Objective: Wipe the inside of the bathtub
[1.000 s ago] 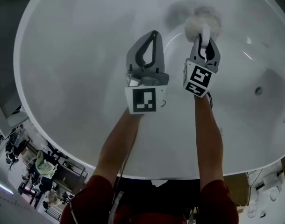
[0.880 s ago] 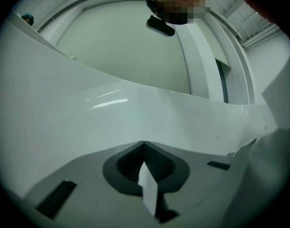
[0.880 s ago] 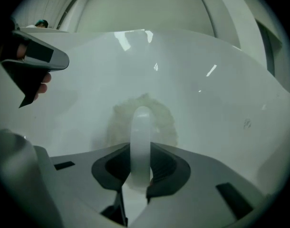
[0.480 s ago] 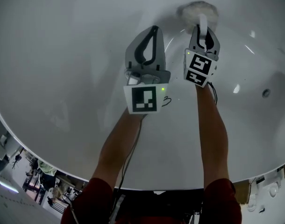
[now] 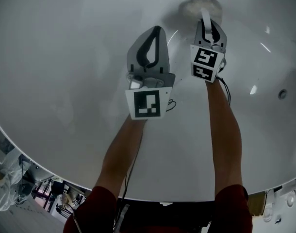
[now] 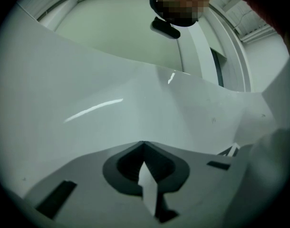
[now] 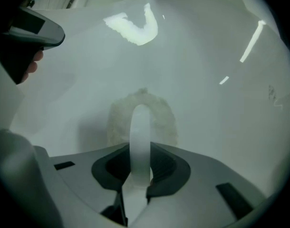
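I look down into a white bathtub point(image 5: 65, 57). My right gripper point(image 5: 206, 22) is shut on the white handle point(image 5: 205, 16) of a fluffy pale scrubbing pad point(image 5: 200, 5), which presses flat against the far tub wall. In the right gripper view the handle point(image 7: 140, 127) stands upright between the jaws with the pad point(image 7: 162, 115) behind it. To the left, slightly nearer to me, my left gripper point(image 5: 156, 30) hovers over the tub surface, shut and holding nothing. The left gripper view shows its closed jaws point(image 6: 143, 144) facing the bare curved tub wall point(image 6: 88, 94).
A small round drain fitting point(image 5: 283, 93) sits in the tub wall at the right. The tub rim point(image 5: 46, 174) curves along the bottom, with room clutter beyond it at lower left. The left gripper point(image 7: 33, 28) shows at the right gripper view's upper left.
The right gripper has pushed the pad farther up the tub wall and slightly left. The left gripper has moved along beside it, still shut and empty.
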`<state>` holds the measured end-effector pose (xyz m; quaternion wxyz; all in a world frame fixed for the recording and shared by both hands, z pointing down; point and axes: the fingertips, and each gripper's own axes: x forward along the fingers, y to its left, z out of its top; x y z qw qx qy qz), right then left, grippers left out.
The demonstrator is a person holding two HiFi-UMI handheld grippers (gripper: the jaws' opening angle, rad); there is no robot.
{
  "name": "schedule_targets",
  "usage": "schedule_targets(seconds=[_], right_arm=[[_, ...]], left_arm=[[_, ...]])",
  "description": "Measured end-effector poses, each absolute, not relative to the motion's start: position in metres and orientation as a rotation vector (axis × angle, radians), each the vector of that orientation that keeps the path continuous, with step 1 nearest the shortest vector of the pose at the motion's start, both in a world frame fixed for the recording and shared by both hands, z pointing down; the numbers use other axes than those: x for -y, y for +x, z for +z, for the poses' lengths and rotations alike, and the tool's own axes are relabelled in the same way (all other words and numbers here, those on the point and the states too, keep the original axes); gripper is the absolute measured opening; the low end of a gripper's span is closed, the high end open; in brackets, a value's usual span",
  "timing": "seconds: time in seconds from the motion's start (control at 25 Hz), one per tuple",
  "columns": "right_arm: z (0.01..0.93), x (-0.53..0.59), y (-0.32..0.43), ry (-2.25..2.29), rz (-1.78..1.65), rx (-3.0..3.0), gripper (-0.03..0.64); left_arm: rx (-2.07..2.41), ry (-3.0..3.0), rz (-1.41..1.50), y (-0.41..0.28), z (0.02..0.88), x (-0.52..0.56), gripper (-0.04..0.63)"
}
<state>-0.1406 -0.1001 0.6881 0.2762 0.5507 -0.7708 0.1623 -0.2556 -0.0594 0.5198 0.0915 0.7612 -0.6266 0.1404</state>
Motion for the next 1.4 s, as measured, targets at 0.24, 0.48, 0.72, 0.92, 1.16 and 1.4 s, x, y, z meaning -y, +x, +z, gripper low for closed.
schedule_targets(seconds=[0.24, 0.48, 0.72, 0.92, 1.16, 1.4], right_arm=[[0.682, 0.1, -0.072, 1.481, 0.399, 2.083, 0.091], [0.688, 0.095, -0.055, 1.492, 0.375, 2.064, 0.091], [0.699, 0.073, 0.099, 1.57, 0.391, 1.993, 0.091], [0.702, 0.065, 0.146, 1.607, 0.392, 1.94, 0.091], [0.711, 0.043, 0.262, 1.685, 0.432, 1.866, 0.091], [0.716, 0.038, 0.339, 1.743, 0.446, 1.81, 0.091]], left_arm=[[1.836, 2.295, 0.432, -0.183, 0.521, 0.053, 0.015], [1.794, 2.325, 0.432, -0.17, 0.533, 0.053, 0.015], [1.711, 2.407, 0.431, -0.027, 0.542, 0.046, 0.015], [1.659, 2.436, 0.43, 0.01, 0.546, 0.047, 0.015], [1.54, 2.507, 0.448, 0.117, 0.558, 0.034, 0.015], [1.482, 2.547, 0.444, 0.174, 0.567, 0.033, 0.015]])
